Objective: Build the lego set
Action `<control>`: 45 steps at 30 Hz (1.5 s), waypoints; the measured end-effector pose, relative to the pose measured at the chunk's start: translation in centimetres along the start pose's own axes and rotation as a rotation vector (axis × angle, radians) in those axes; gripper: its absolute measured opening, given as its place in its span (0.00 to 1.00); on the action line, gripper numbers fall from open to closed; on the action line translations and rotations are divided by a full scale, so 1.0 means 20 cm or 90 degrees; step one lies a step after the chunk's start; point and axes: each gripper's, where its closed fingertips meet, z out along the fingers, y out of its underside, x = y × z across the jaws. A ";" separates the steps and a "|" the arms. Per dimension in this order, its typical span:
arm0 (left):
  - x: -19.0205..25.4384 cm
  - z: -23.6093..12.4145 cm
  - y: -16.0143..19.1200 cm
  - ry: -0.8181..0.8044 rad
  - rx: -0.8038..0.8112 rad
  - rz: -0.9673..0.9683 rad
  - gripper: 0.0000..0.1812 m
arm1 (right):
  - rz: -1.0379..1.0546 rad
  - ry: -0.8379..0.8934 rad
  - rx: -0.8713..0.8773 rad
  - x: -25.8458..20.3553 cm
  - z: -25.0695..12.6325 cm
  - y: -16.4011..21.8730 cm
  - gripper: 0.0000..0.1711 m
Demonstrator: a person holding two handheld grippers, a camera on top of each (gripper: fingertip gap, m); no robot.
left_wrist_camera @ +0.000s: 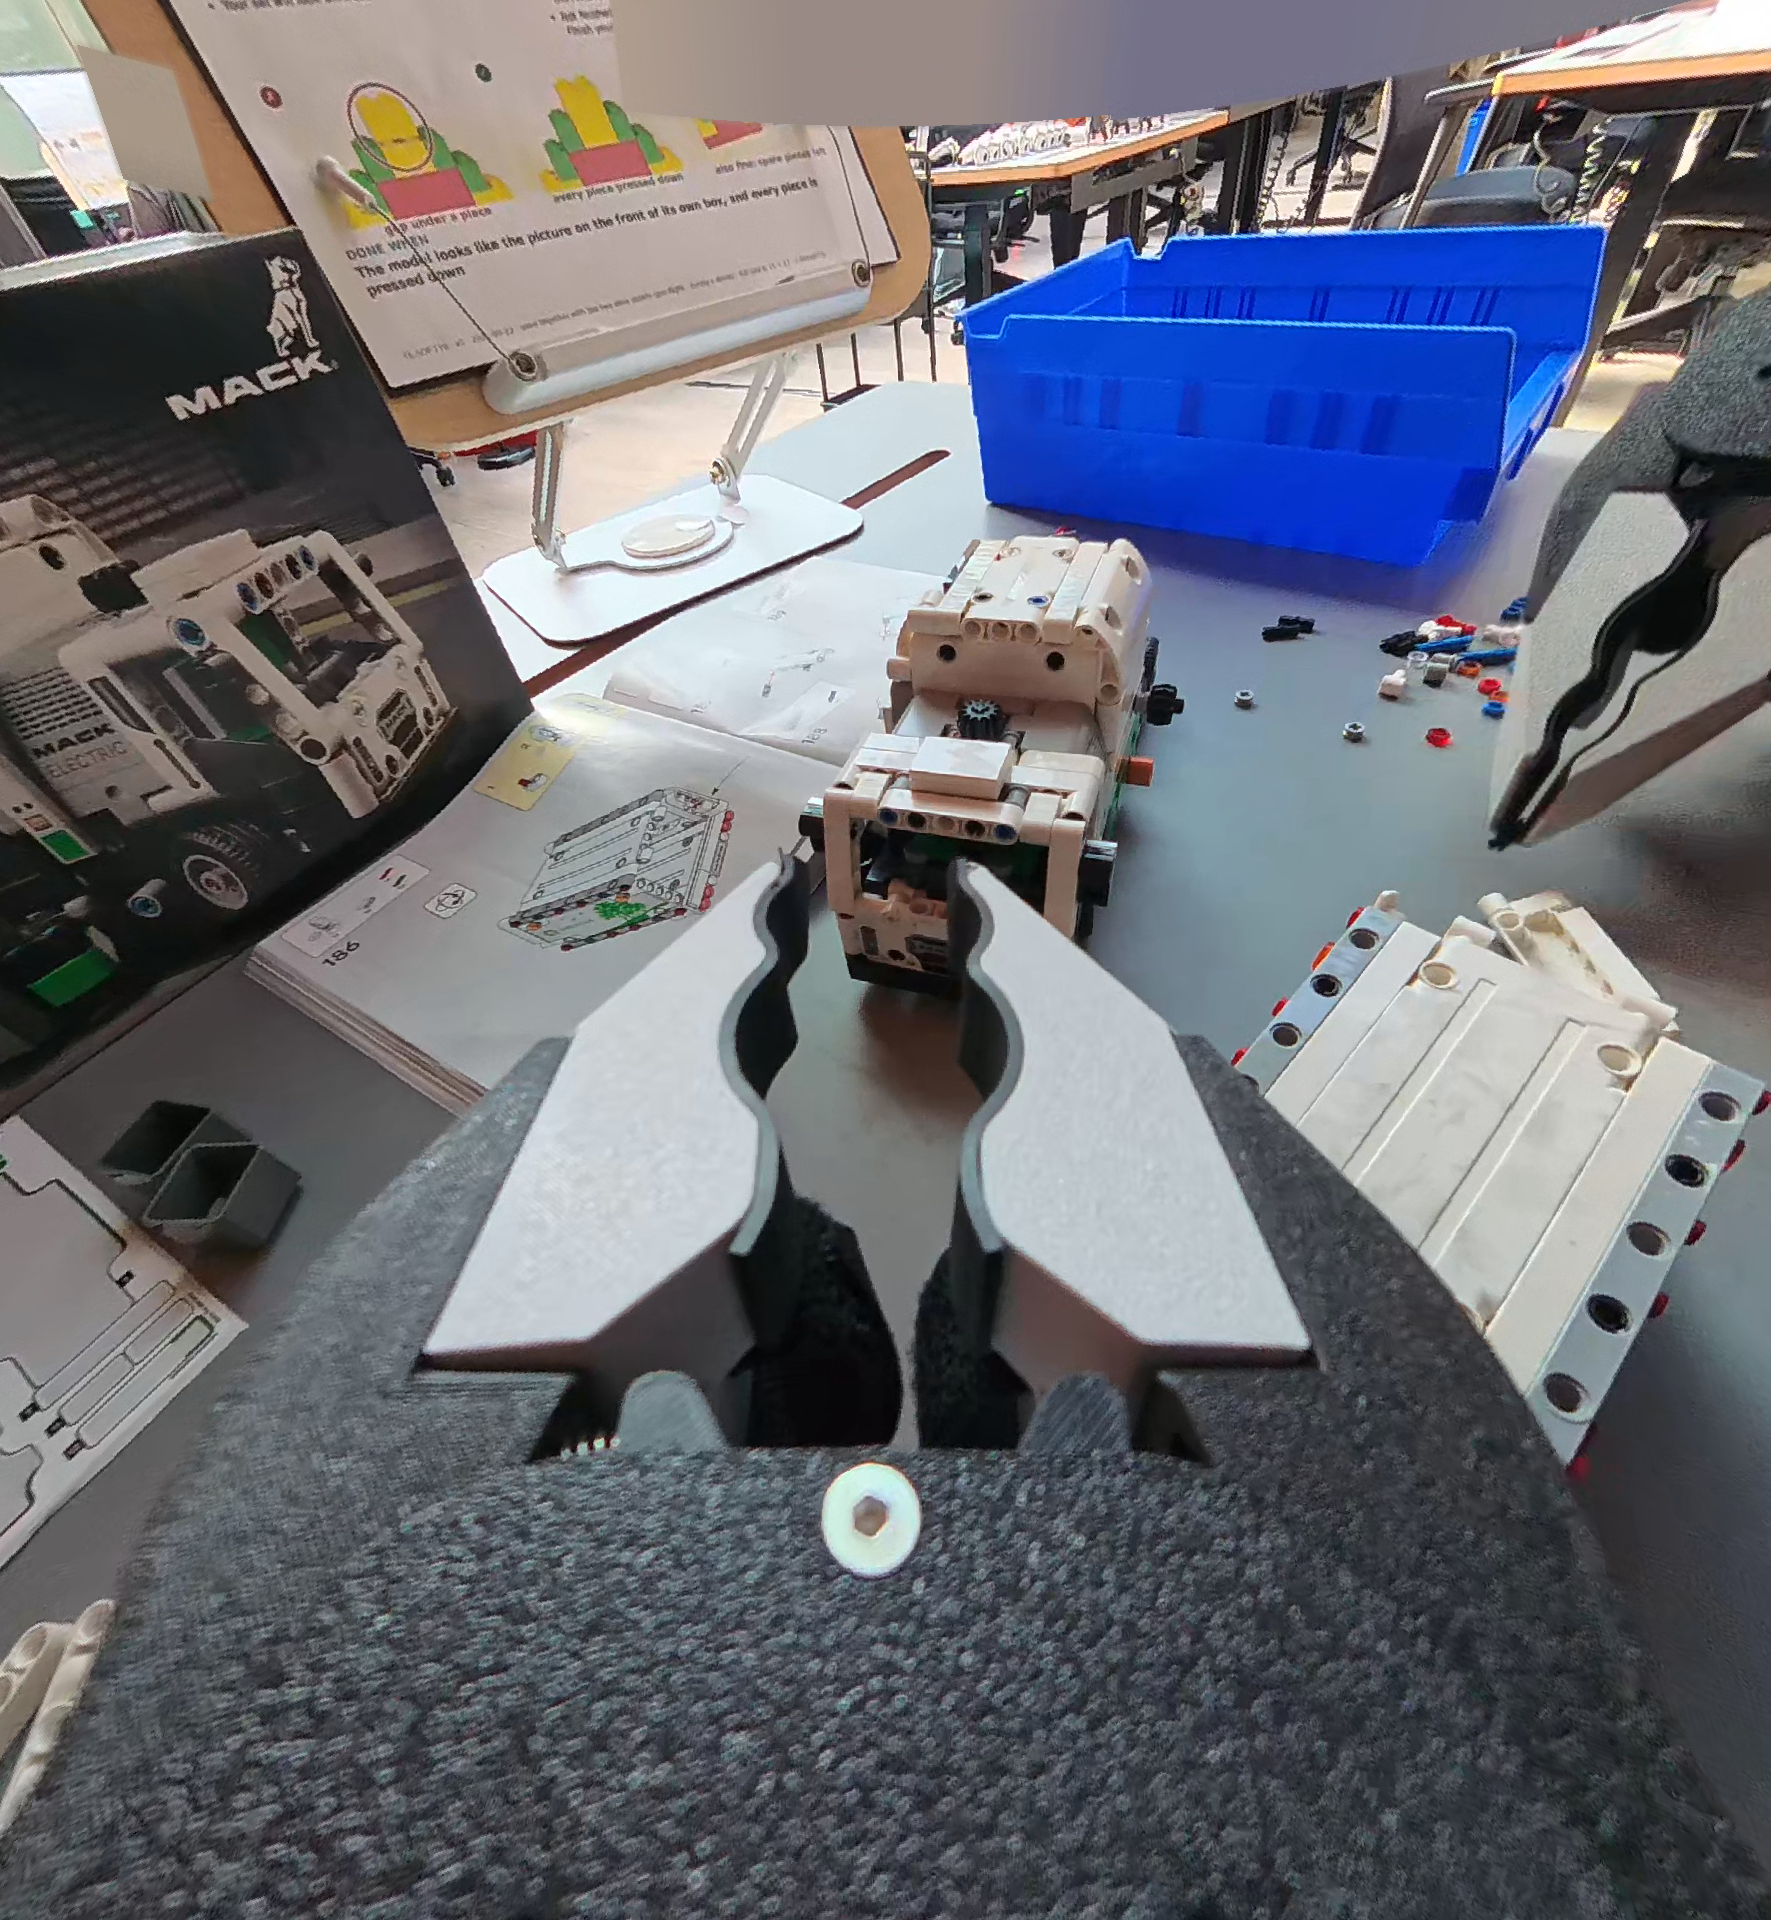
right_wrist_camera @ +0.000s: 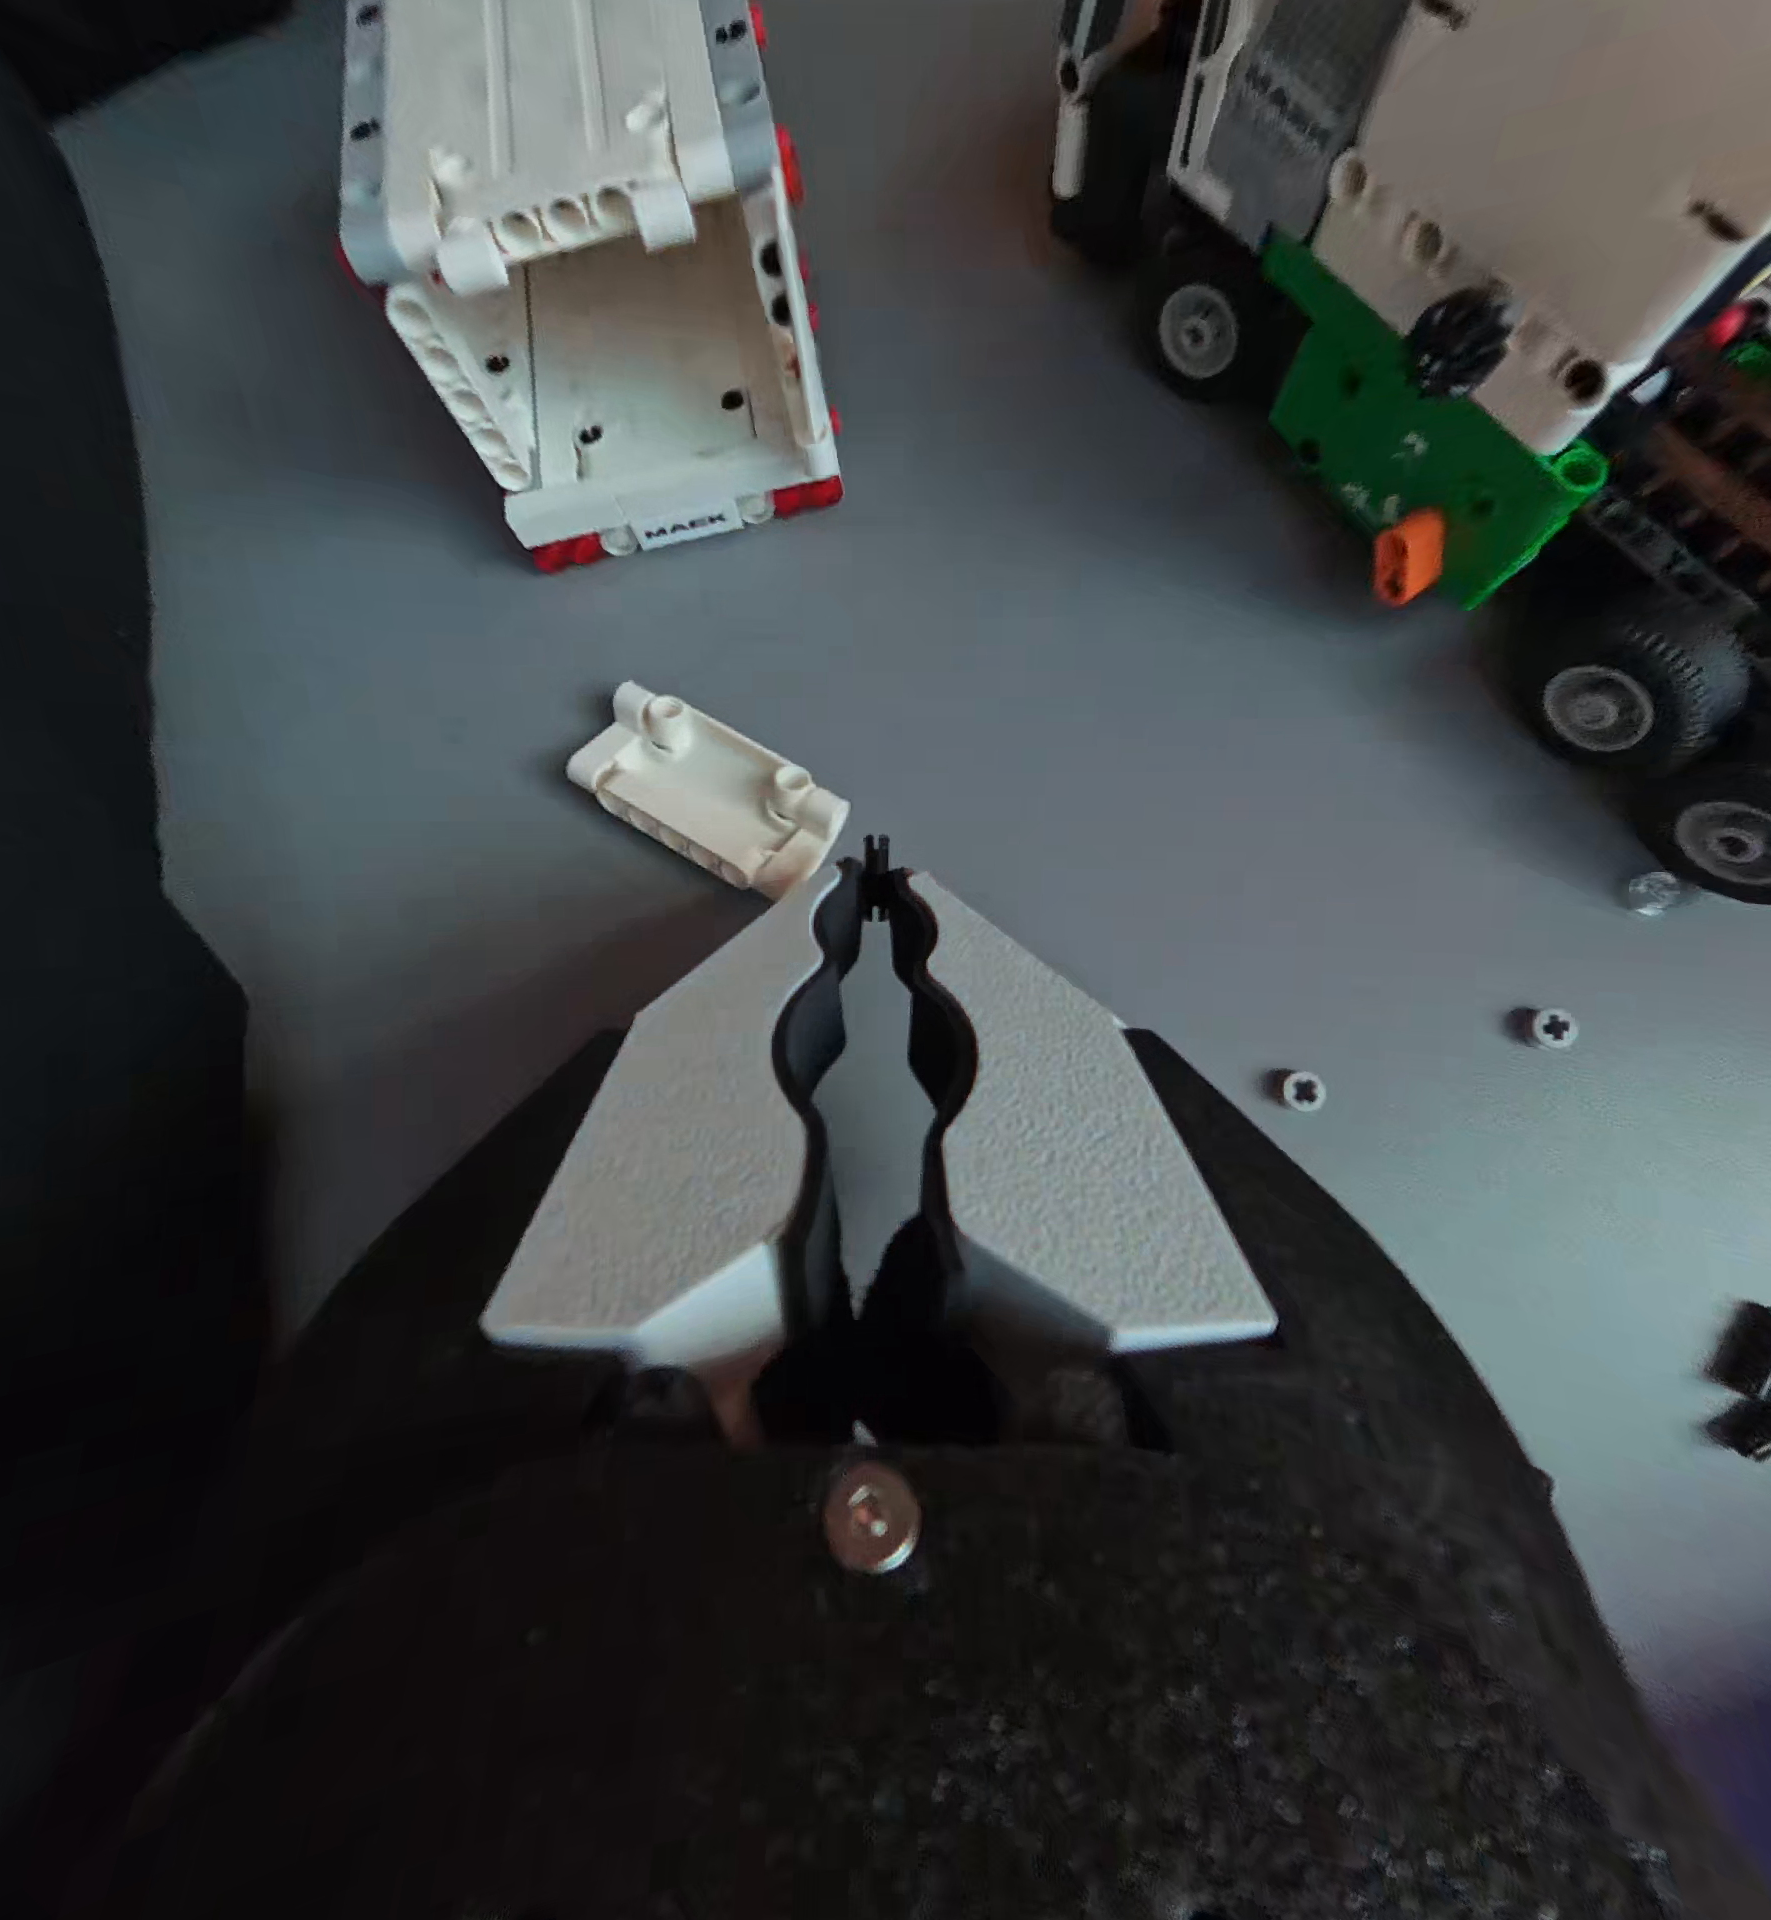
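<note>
A white and green lego truck (left_wrist_camera: 995,769) stands in the middle of the grey table; it also shows in the right wrist view (right_wrist_camera: 1483,343). My left gripper (left_wrist_camera: 876,883) is open and empty just in front of the truck's cab. A white box-shaped rear body with red studs (left_wrist_camera: 1515,1132) lies to the right, also seen in the right wrist view (right_wrist_camera: 590,270). My right gripper (right_wrist_camera: 873,883) is shut on a small black pin (right_wrist_camera: 875,868), held above the table next to a small white panel piece (right_wrist_camera: 704,784). The right gripper also shows in the left wrist view (left_wrist_camera: 1515,831).
The set's box (left_wrist_camera: 164,644) stands at the left beside an open instruction booklet (left_wrist_camera: 569,862). A blue bin (left_wrist_camera: 1276,395) and a sheet stand (left_wrist_camera: 600,208) are at the back. Small loose parts (left_wrist_camera: 1442,655) lie at the right; grey bushes (right_wrist_camera: 1303,1091) and black pieces (right_wrist_camera: 1764,1382) lie near my right gripper. The tips of one gripper are about 25 cm away from the tips of the other.
</note>
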 end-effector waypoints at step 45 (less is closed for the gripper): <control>0.04 0.00 0.00 0.013 -0.002 0.012 0.13 | 0.219 0.372 0.022 0.69 -0.27 0.22 0.02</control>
